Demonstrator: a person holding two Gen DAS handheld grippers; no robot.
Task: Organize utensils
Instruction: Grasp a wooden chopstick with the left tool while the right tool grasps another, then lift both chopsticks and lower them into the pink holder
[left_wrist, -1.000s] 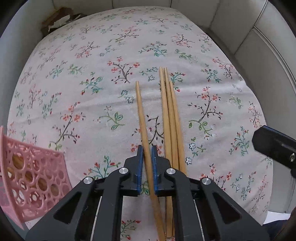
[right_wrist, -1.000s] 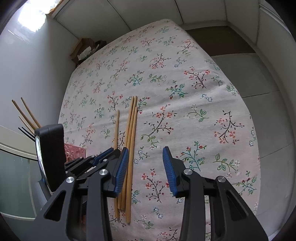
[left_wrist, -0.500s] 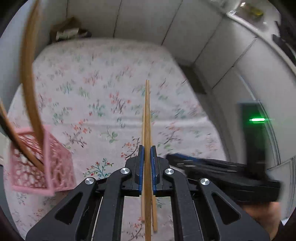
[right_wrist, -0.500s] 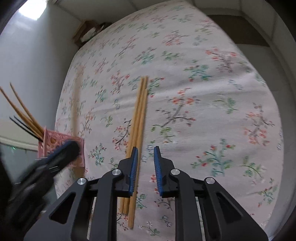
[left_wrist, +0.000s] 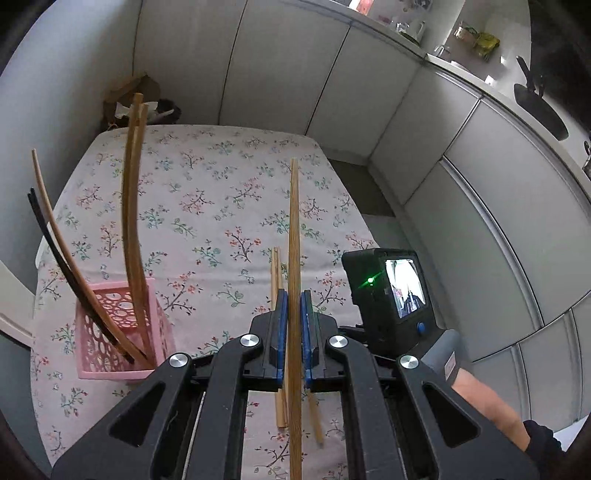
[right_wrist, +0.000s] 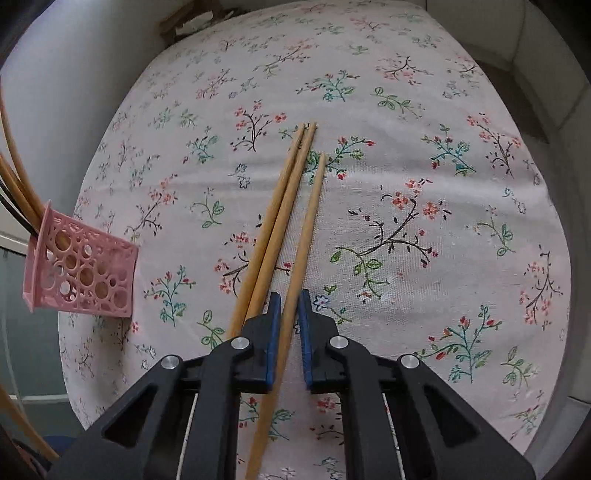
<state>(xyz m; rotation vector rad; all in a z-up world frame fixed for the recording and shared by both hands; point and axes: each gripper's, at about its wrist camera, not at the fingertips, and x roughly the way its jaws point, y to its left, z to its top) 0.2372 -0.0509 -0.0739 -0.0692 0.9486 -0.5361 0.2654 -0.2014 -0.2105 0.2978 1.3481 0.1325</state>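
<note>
My left gripper (left_wrist: 292, 306) is shut on a wooden chopstick (left_wrist: 294, 229) and holds it lifted above the floral tablecloth, pointing away. A pink perforated basket (left_wrist: 118, 332) stands to its left with several chopsticks (left_wrist: 131, 206) leaning in it, one of them black. My right gripper (right_wrist: 290, 306) is low over the table, its jaws nearly closed around one wooden chopstick (right_wrist: 306, 225) that lies on the cloth; a small gap shows beside it. Two more chopsticks (right_wrist: 280, 206) lie just left of it. The basket also shows in the right wrist view (right_wrist: 79, 269).
The table (right_wrist: 443, 184) has a floral cloth and sits against grey cabinet panels (left_wrist: 280, 74). A crumpled paper bag (left_wrist: 133, 92) lies at the far left corner. The right gripper's body with its lit screen (left_wrist: 395, 291) is just right of my left gripper.
My left gripper has lifted its chopstick off the table and tilted upward. My right gripper has dropped down, narrowed its jaws and moved around a lying chopstick.
</note>
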